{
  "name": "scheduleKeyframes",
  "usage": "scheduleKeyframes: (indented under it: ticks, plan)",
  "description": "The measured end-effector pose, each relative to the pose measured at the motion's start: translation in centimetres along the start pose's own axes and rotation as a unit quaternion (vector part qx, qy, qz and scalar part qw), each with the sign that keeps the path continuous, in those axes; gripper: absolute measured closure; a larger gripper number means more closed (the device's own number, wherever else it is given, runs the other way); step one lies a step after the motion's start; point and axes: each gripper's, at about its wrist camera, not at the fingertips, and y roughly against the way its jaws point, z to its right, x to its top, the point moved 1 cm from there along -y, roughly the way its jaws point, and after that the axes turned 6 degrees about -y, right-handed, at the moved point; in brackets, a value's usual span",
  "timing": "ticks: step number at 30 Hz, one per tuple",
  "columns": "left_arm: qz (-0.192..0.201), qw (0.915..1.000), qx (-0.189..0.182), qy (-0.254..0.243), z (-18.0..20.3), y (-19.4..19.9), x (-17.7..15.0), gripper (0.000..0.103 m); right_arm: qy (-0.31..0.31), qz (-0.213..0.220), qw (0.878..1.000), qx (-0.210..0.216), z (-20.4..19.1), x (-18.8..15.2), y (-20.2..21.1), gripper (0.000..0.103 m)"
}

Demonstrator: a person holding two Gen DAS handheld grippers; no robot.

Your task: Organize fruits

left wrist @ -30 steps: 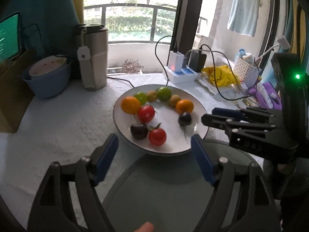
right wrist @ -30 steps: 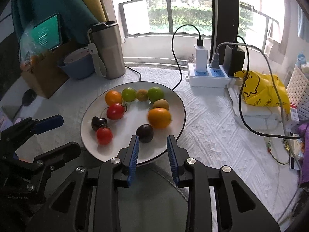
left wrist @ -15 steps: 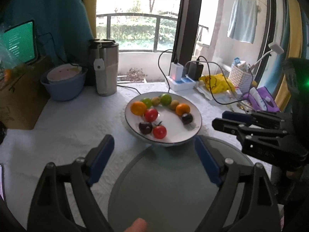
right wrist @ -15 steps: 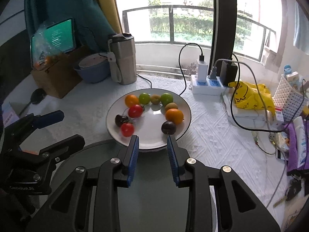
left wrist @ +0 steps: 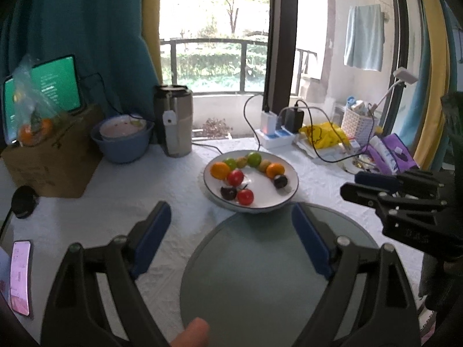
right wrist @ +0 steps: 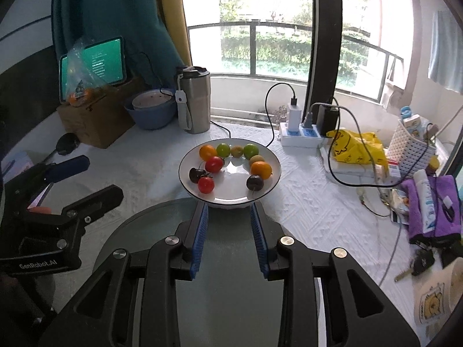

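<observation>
A white plate (left wrist: 262, 180) on the white tablecloth holds an arc of small fruit: oranges (left wrist: 219, 170), green fruits (left wrist: 254, 159), red tomatoes (left wrist: 245, 197) and dark cherries (left wrist: 280, 181). My left gripper (left wrist: 230, 212) hovers wide open over a round grey mat (left wrist: 260, 260), short of the plate, with nothing between its fingers. My right gripper (right wrist: 229, 206) points at the plate (right wrist: 231, 186) from just in front, its blue pads a narrow gap apart and holding nothing. Each gripper shows in the other's view, the left gripper (right wrist: 98, 177) at the left and the right gripper (left wrist: 351, 183) at the right.
Behind the plate stand a steel tumbler (right wrist: 194, 101), a blue bowl (right wrist: 152, 110) and a cardboard box (right wrist: 95, 118) bearing a bag of fruit. A power strip (right wrist: 301, 136) with trailing cables, a yellow bag (right wrist: 358, 144), a white basket (right wrist: 411, 144) and purple cloth (right wrist: 434, 208) crowd the right side. A phone (left wrist: 20, 277) lies near left.
Both grippers have drawn back and up from the plate, which now looks smaller and farther off. The left jaws stand slightly wider. The fruit has not moved.
</observation>
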Motion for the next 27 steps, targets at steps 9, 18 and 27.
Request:
scheduleKeyframes:
  ticks: [9,18,27]
  plan:
    - [0.048,0.9985,0.025,-0.006,0.5,4.9,-0.2,0.016,0.004,0.039,0.999,-0.015,-1.2,-0.7,4.9,0.038]
    - [0.098,0.9938,0.053,-0.007,0.6,9.8,-0.1,0.016,0.009,0.089,0.996,-0.030,-2.5,-0.9,10.3,0.036]
    - [0.129,0.9893,0.066,-0.014,0.8,13.1,0.6,0.016,0.012,0.137,0.989,-0.045,-3.5,-0.7,14.8,0.035]
